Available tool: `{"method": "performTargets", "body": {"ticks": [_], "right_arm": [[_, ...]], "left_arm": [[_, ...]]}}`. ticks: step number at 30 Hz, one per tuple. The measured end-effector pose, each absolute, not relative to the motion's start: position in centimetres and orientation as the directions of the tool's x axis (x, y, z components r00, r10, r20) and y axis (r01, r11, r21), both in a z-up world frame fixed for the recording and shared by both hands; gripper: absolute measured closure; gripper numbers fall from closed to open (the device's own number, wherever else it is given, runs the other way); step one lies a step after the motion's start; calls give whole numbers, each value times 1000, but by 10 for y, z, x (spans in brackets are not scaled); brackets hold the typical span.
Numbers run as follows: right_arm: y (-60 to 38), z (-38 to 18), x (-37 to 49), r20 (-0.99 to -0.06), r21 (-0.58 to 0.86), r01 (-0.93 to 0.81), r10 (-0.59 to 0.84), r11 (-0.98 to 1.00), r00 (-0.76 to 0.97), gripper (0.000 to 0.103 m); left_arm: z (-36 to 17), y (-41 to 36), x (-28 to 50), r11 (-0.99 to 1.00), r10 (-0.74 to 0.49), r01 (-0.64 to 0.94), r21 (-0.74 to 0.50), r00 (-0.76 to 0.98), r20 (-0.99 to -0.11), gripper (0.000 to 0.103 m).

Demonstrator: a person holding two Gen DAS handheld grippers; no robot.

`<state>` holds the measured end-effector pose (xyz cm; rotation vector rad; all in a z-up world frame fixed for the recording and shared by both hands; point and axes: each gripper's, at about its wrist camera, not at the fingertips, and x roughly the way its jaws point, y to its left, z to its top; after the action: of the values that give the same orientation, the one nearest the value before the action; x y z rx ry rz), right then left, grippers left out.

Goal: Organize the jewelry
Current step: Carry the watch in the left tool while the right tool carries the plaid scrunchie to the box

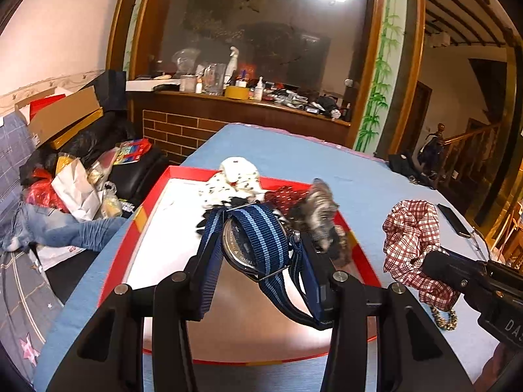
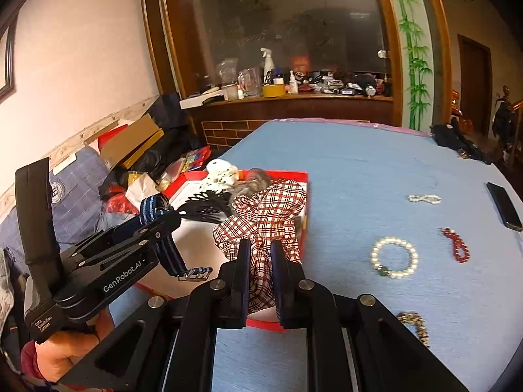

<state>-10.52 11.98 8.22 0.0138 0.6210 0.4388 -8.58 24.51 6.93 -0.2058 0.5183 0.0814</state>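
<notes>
Blue cloth covers the big table (image 2: 376, 163), whose far edge shows a pink trim and whose near edge is cut off behind the gripper frames. Left of the table, a heap of bags, boxes and jeans is too jumbled to sort out. On the table's left part sits a red-rimmed tray (image 1: 183, 173) with a pale floor; its near rim is partly hidden by the left gripper (image 1: 258, 261). At the tray's far end lie a white spotted scrunchie (image 1: 237, 176), a dark red one (image 1: 282, 196) and a black hair comb (image 2: 202, 207), bunched so closely that their edges are hard to tell apart. A grey furry piece (image 1: 318, 212) beside them is blurred.

The left gripper hangs above the tray, its jaws part-way apart and clamped on a watch (image 1: 243, 245) with a blue striped strap, the strap ends dangling loose. The right gripper (image 2: 260, 261), jaws nearly together, pinches a red-and-white checked scrunchie (image 2: 264, 215) held over the tray's right rim.

Right of the tray, on bare cloth, lie a white pearl bracelet (image 2: 394, 256), a red bead bracelet (image 2: 456, 245), a small pale bead string (image 2: 424, 199) farther off, and a speckled bracelet (image 2: 415, 325) half hidden by the right gripper's frame. A dark phone (image 2: 505, 205) lies at the table's right edge.
</notes>
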Motion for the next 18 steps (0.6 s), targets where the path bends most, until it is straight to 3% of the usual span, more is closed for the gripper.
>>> {"method": "performTargets", "body": {"ticks": [18], "right_arm": [[159, 52, -74, -634, 160, -416, 416, 895, 652, 89]], "left_arm": [[47, 283, -65, 957, -4, -174, -231, 791, -612, 59]]}}
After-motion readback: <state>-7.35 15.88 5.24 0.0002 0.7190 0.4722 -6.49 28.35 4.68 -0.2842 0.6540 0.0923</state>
